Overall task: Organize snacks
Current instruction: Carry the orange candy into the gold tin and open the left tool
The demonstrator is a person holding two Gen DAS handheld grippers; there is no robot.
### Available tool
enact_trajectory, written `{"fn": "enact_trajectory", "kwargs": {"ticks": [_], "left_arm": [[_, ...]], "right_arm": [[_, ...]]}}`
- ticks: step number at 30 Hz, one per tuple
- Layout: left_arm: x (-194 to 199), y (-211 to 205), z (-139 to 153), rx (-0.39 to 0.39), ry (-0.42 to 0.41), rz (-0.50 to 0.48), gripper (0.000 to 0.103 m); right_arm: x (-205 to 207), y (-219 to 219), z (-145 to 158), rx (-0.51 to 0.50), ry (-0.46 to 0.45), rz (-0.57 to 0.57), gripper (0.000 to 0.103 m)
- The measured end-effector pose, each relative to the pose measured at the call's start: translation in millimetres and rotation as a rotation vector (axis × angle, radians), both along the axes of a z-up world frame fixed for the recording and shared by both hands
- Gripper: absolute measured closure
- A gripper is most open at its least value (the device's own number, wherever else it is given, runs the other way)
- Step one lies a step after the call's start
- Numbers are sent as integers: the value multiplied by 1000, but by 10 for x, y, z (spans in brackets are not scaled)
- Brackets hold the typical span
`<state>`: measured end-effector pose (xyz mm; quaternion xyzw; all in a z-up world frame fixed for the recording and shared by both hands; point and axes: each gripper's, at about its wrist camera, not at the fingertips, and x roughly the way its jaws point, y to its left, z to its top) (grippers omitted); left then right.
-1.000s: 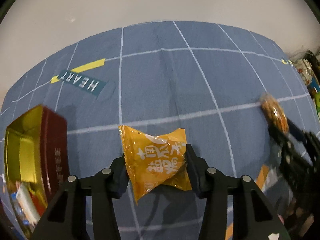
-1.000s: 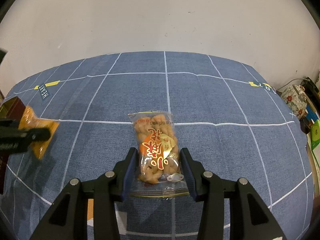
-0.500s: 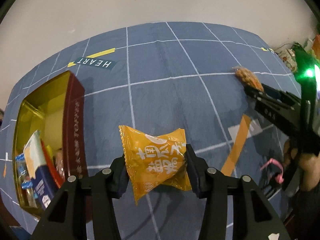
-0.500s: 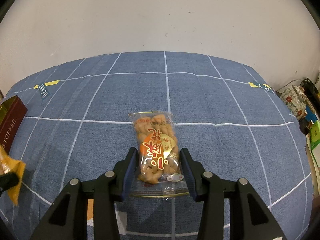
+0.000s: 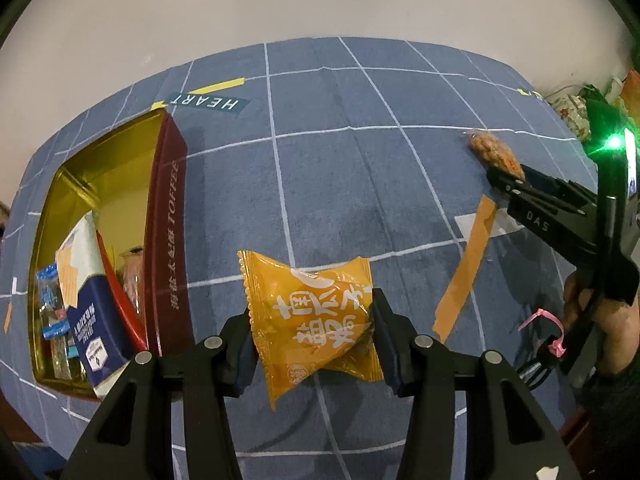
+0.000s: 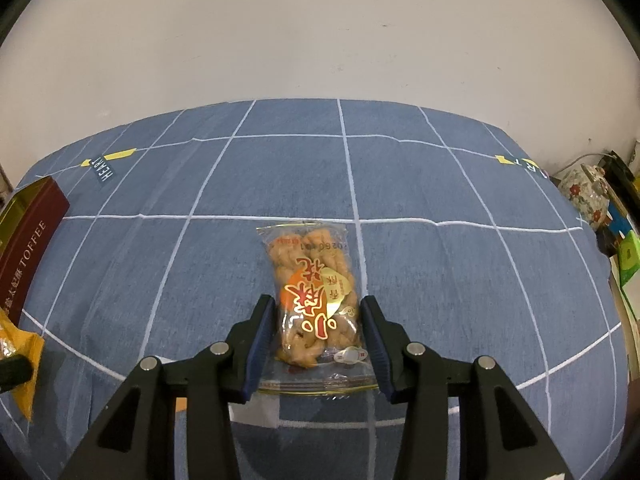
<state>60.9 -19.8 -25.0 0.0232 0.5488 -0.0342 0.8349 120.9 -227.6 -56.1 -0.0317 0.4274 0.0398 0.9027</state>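
My left gripper [image 5: 314, 332] is shut on an orange snack packet [image 5: 316, 320] and holds it above the blue cloth, just right of a dark red toffee tin [image 5: 168, 232]. The open tin holds several snack packs [image 5: 80, 312]. My right gripper [image 6: 318, 332] is shut on a clear bag of fried dough twists [image 6: 314, 296], held over the cloth. In the left wrist view the right gripper [image 5: 500, 176] shows at far right with its bag [image 5: 494, 152]. The tin [image 6: 28, 244] and the orange packet [image 6: 16, 356] show at the right wrist view's left edge.
A blue checked cloth [image 5: 360, 184] covers the table, with a wall behind. An orange tape strip [image 5: 464, 276] lies on the cloth. Clutter, including a flowered pot [image 6: 584, 196], sits beyond the table's right edge.
My left gripper has swung toward the tin with the orange packet; the tin now fills more of its view. My right gripper has stayed still with the bag.
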Motion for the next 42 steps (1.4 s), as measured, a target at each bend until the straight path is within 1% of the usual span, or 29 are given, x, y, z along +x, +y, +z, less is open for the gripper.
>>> {"fn": "enact_trajectory", "kwargs": {"ticks": [7, 14, 19, 21, 23, 25, 28, 33, 38, 42], "left_arm": [[-46, 50, 61, -36, -4, 5, 57], [-93, 49, 152, -52, -15, 2, 57], [-99, 127, 343, -82, -47, 7, 57], [-95, 192, 431, -78, -68, 16, 57], [-83, 341, 550, -72, -97, 44, 57], [-63, 480, 618, -61, -112, 74, 57], [-52, 801, 675, -35, -127, 136, 57], [-60, 1282, 593, 30, -103, 231, 57], [-95, 1739, 471, 45, -73, 339, 57], [-112, 1973, 358, 48, -39, 389, 57]], "right_arm": [[-3, 9, 1, -5, 0, 1, 57], [-2, 11, -4, -5, 0, 1, 57], [-1, 13, -4, -5, 0, 0, 57], [-1, 13, -4, -6, 0, 0, 57], [-2, 14, -3, -5, 0, 0, 57], [-2, 12, -4, -6, 0, 0, 57], [-1, 12, -4, -6, 0, 0, 57], [0, 11, -4, -6, 0, 0, 57], [0, 10, -4, -6, 1, 0, 57], [1, 9, -4, -6, 1, 0, 57]]}}
